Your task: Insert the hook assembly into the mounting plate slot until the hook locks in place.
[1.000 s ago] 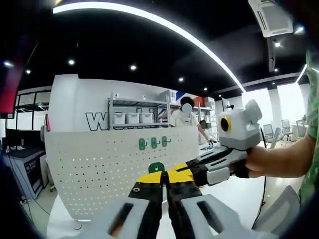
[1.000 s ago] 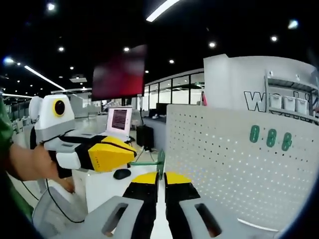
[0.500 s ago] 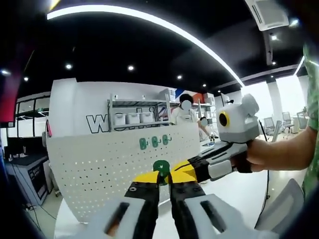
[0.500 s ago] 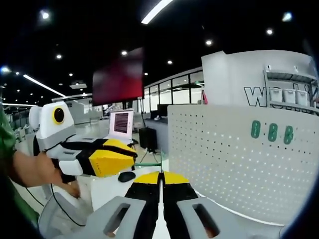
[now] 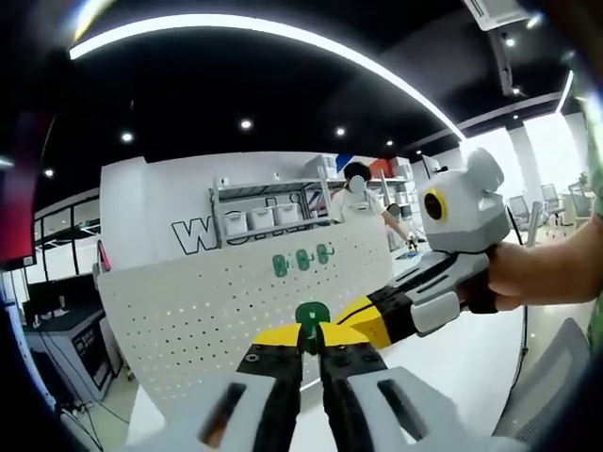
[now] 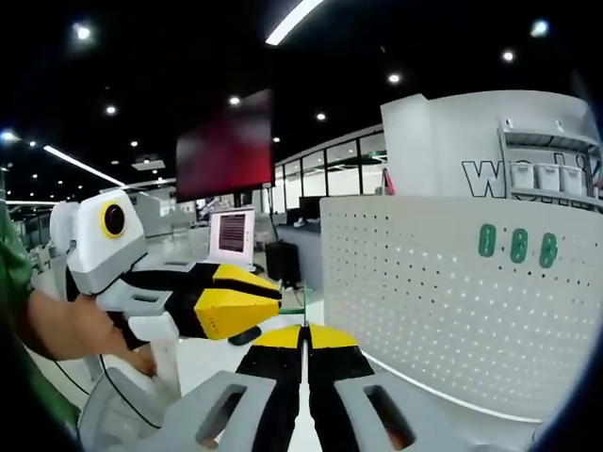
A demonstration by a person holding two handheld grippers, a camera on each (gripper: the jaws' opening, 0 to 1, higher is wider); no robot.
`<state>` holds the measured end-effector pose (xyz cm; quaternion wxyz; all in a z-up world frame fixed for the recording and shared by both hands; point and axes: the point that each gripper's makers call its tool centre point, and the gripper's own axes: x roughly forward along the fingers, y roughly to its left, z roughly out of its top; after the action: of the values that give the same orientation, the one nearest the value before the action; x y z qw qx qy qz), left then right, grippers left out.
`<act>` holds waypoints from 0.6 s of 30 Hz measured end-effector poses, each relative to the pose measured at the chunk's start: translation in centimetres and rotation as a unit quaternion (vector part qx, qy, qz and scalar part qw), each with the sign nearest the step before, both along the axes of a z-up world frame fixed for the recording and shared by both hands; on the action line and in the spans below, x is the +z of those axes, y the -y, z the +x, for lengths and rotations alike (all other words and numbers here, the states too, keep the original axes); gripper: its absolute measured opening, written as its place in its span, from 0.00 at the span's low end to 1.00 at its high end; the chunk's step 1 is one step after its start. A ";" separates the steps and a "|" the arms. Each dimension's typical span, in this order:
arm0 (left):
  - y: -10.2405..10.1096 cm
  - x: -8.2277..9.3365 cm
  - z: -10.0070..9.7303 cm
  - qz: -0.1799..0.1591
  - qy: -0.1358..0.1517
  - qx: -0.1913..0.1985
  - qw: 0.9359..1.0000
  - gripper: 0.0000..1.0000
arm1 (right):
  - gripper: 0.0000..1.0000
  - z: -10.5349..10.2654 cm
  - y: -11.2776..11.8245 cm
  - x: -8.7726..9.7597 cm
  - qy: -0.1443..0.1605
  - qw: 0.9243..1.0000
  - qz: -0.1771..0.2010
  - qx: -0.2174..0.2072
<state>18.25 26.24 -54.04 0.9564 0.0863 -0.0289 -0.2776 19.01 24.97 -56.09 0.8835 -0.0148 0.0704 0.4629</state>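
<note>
The small green plastic hook assembly (image 5: 312, 314) sits at the tips of the left tool (image 5: 310, 341), in front of the lower middle of the white perforated mounting plate (image 5: 217, 311). The left tool is pressed together on it, pinching its lower part, so that the rounded green top stands above the yellow tips. In the right gripper view the same piece shows only as a thin green edge (image 6: 303, 299) above the tips of the right tool (image 6: 304, 341), with the pegboard plate (image 6: 433, 292) just behind. The right tool is also pressed together; it seems to meet the hook from the side, but I cannot tell if it really grips it.

I judge the hook to be light, stiff and a little slippery. It is best held low on its flat body, leaving the back tab free for the slot. A skewed push could twist it out of the grip.

3 more green hooks (image 5: 301, 259) already hang in a row near the upper edge of the plate. Behind the plate stands a white wall with shelving and storage bins (image 5: 252, 219), and a person works near it. A white tabletop (image 5: 452, 363) carries the plate.

Compared with 1 s ago, the hook has risen clear above the left tips, the right tool is closer beside them, and the plate appears slightly nearer.
</note>
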 end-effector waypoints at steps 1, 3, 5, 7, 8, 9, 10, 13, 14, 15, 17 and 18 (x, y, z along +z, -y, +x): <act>0.1 0.0 0.0 -0.005 -0.003 0.000 1.000 0.06 | 0.00 0.0 0.0 0.0 0.000 1.000 0.000 0.000; 0.2 0.0 0.0 -0.006 -0.004 -0.001 1.000 0.07 | 0.00 0.0 0.0 0.1 0.000 1.000 0.002 0.001; 0.3 -0.3 0.1 -0.002 -0.010 0.000 1.000 0.06 | 0.00 -0.1 -0.1 0.1 0.000 1.000 0.003 0.002; 0.3 -0.4 0.2 -0.003 -0.011 -0.001 1.000 0.05 | 0.00 -0.2 -0.1 0.2 0.002 1.000 0.002 0.002; 0.3 -0.4 0.2 -0.004 -0.012 -0.001 1.000 0.05 | 0.00 -0.2 -0.2 0.3 0.002 1.000 0.004 0.005; 0.3 -0.4 0.3 -0.005 -0.013 -0.001 1.000 0.05 | 0.00 -0.2 -0.2 0.3 0.002 1.000 0.005 0.005; 0.4 -0.4 0.3 -0.005 -0.013 -0.002 1.000 0.05 | 0.00 -0.2 -0.2 0.3 0.001 1.000 0.005 0.005; 0.5 -0.4 0.3 -0.007 -0.014 -0.004 1.000 0.04 | 0.00 -0.2 -0.1 0.3 0.002 1.000 0.006 0.004; 0.5 -0.4 0.3 -0.010 -0.014 -0.003 1.000 0.04 | 0.00 -0.2 -0.1 0.3 0.003 1.000 0.006 0.004; 0.5 -0.4 0.3 -0.012 -0.015 -0.004 1.000 0.04 | 0.00 -0.1 -0.1 0.3 0.003 1.000 0.005 0.004; 0.6 -0.4 0.4 -0.013 -0.017 -0.004 1.000 0.04 | 0.00 -0.1 0.0 0.3 0.002 1.000 0.006 0.002; 0.7 -0.4 0.4 -0.012 -0.016 -0.004 1.000 0.04 | 0.00 -0.1 0.0 0.3 0.001 1.000 0.006 0.002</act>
<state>18.62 25.58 -54.45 0.9565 0.0697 -0.0173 -0.2826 18.89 24.94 -55.81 0.8827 -0.0102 0.0669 0.4650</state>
